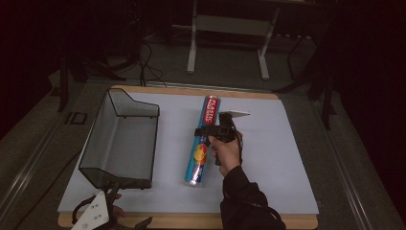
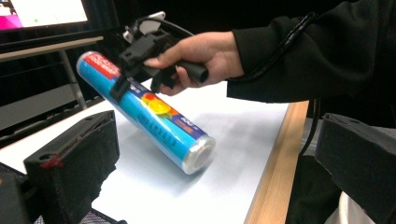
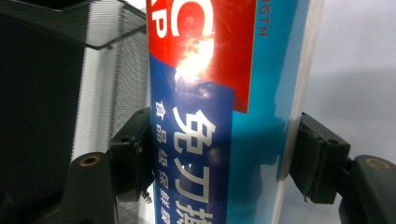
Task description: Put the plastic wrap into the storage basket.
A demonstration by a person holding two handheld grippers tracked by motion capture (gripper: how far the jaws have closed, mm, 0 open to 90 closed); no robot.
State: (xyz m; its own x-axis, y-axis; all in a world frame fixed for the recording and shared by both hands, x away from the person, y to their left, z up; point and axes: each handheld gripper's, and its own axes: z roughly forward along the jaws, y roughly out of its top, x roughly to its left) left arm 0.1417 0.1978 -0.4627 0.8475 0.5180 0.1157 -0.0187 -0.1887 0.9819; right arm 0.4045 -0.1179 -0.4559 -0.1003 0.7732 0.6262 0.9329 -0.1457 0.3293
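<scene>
A blue roll of plastic wrap [image 1: 203, 143] with a red label lies lengthwise in the middle of the white sheet. My right gripper [image 1: 214, 130] crosses its middle, held by a hand in a dark sleeve. In the right gripper view the roll [image 3: 219, 93] stands between the two black pads [image 3: 133, 154], which press on both of its sides. From the left gripper view the roll [image 2: 154, 116] looks tilted, far end higher, with the right gripper [image 2: 133, 58] clamped on it. My left gripper [image 1: 129, 207] waits at the near left table edge, jaws wide apart and holding nothing.
A black wire-mesh basket [image 1: 122, 139] stands on the left of the sheet [image 1: 277, 158], just left of the roll and right in front of my left gripper. The wooden table edge [image 1: 191, 221] runs along the near side. Desk legs and cables lie beyond the table.
</scene>
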